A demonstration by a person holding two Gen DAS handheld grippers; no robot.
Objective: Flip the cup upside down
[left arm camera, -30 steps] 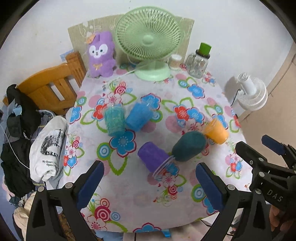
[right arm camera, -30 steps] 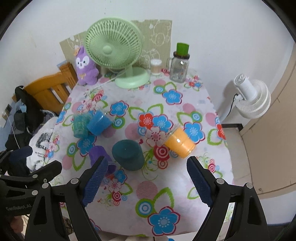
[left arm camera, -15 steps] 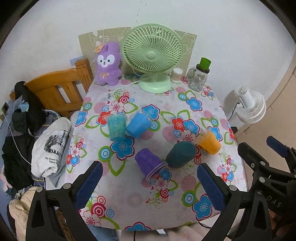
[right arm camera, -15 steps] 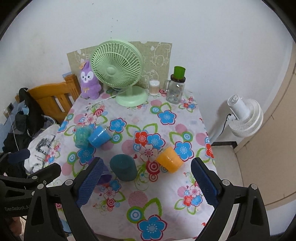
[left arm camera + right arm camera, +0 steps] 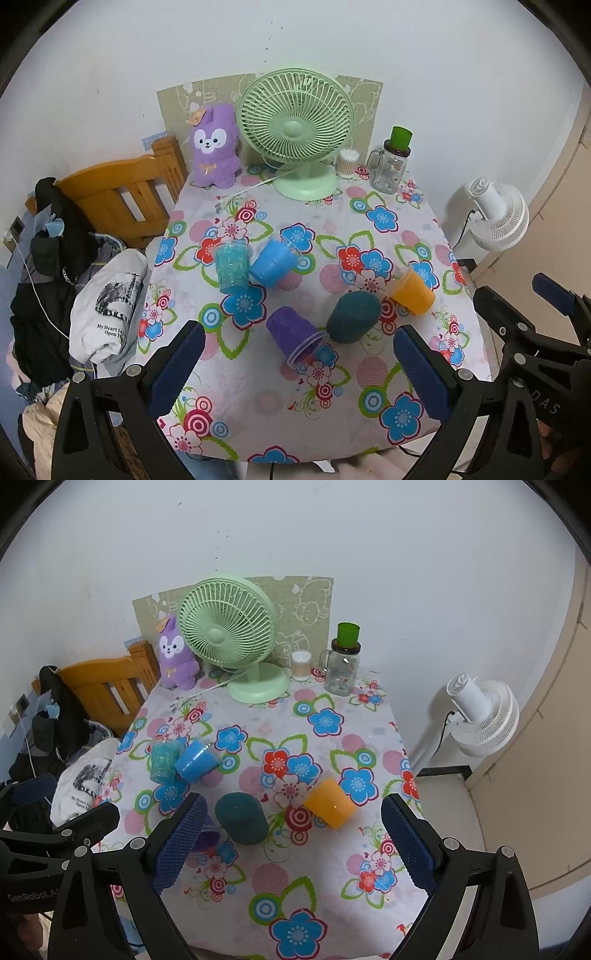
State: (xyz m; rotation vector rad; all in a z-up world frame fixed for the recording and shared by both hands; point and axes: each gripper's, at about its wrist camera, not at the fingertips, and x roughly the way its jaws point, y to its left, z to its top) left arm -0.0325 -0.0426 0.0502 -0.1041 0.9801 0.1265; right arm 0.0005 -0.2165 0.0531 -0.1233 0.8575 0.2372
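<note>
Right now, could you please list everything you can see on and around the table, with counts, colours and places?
Cups: 5 on the table: teal glitter cup; blue cup on its side against it; purple cup on its side; dark green cup mouth down; orange cup tipped.
Table: 1, floral cloth.
Desk fan: 1, pale green, back centre.
Plush rabbit: 1, purple, back left.
Glass jar: 1, clear, green cap, back right.
Swab holder: 1, whitish, beside the jar.
Chair: 1, wooden, left.
Clothes: pile, dark and white, left.
Floor fan: 1, white, right.
Left gripper: open, empty.
Right gripper: open, empty.
</note>
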